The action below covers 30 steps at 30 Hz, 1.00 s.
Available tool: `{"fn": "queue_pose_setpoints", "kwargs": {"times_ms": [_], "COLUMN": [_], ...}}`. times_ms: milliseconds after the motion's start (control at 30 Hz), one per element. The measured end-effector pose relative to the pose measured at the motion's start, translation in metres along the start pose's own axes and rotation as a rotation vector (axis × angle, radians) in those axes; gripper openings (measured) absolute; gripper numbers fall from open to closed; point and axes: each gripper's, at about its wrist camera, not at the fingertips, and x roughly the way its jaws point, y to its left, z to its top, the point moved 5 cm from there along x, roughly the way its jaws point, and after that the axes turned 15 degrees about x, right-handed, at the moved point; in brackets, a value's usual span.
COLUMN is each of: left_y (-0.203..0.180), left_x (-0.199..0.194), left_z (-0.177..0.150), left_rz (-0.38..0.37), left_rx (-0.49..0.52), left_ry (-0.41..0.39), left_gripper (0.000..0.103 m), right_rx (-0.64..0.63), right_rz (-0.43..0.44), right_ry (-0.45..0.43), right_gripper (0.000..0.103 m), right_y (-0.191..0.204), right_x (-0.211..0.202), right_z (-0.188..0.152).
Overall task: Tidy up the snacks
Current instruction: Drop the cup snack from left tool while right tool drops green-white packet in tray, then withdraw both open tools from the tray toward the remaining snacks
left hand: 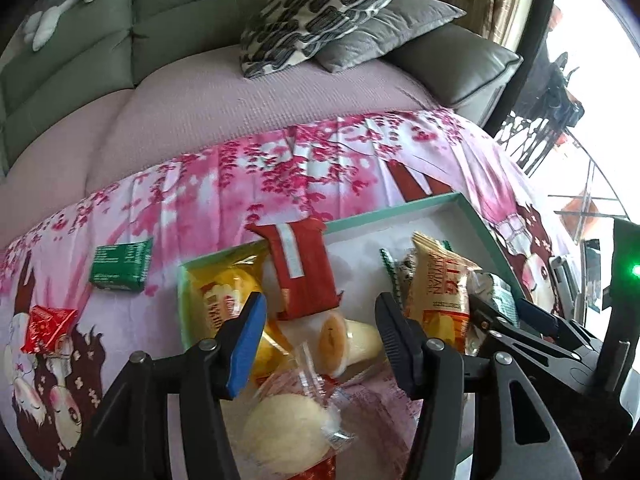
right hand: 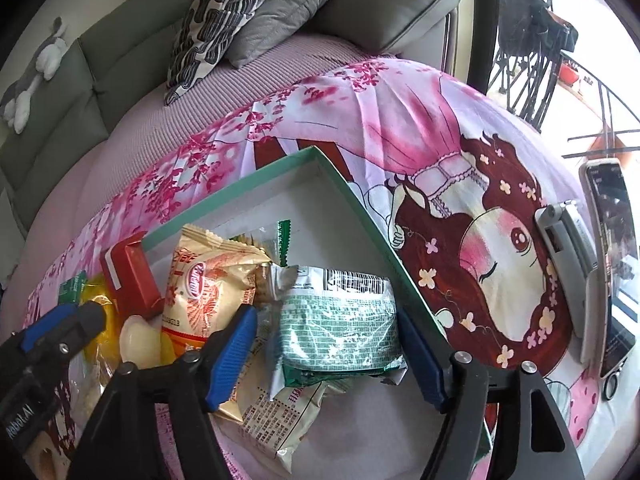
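On the pink cartoon-print cloth (left hand: 280, 168) over the sofa sits a shallow teal-rimmed white cardboard tray (right hand: 256, 178) stuffed with snack packs. Right claw (right hand: 328, 356) is released, pads either side of a green-and-silver foil packet (right hand: 340, 320) without pressing it. Left claw (left hand: 320, 344) hangs loose over a clear-wrapped yellow cake (left hand: 348, 344). A small green box (left hand: 120, 266) lies outside the tray

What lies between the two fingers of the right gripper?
In the right wrist view, a green-and-white snack packet lies between the fingers of the right gripper, inside the teal box. The pads stand clear of it.
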Motion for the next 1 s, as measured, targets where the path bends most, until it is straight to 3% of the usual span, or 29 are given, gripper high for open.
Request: {"fn": "queue_pose_setpoints", "kwargs": {"times_ms": [100, 167, 333, 400, 433, 500, 600, 733, 1000], "left_y": [0.010, 0.018, 0.042, 0.051, 0.056, 0.064, 0.074, 0.084, 0.098], "left_x": [-0.002, -0.002, 0.002, 0.004, 0.005, 0.007, 0.009, 0.010, 0.007], "left_z": [-0.003, -0.007, -0.017, -0.023, -0.025, -0.030, -0.036, -0.043, -0.053], "left_rz": [0.022, 0.038, 0.093, 0.108, 0.117, 0.138, 0.153, 0.170, 0.200], "left_rx": [-0.032, -0.063, -0.145, -0.181, -0.195, -0.219, -0.247, -0.285, -0.320], "left_ry": [0.011, 0.021, 0.058, 0.071, 0.077, 0.088, 0.103, 0.105, 0.111], "left_gripper": [0.062, 0.070, 0.070, 0.075, 0.083, 0.085, 0.085, 0.097, 0.099], "right_rx": [-0.008, -0.014, -0.017, -0.021, -0.023, -0.028, -0.030, -0.029, -0.064], "right_rz": [-0.005, -0.015, -0.034, -0.041, -0.047, -0.049, -0.045, -0.021, 0.037], "right_ry": [-0.006, -0.011, -0.022, -0.030, -0.034, -0.050, -0.072, -0.093, -0.086], "right_gripper": [0.079, 0.088, 0.090, 0.090, 0.093, 0.101, 0.101, 0.102, 0.103], "right_y": [0.001, 0.001, 0.000, -0.001, -0.001, -0.001, 0.001, 0.005, 0.027], "right_x": [-0.004, -0.006, -0.013, -0.016, -0.018, -0.023, -0.031, -0.041, -0.044], "right_z": [0.000, 0.000, 0.001, 0.001, 0.002, 0.003, 0.005, 0.008, -0.001]}}
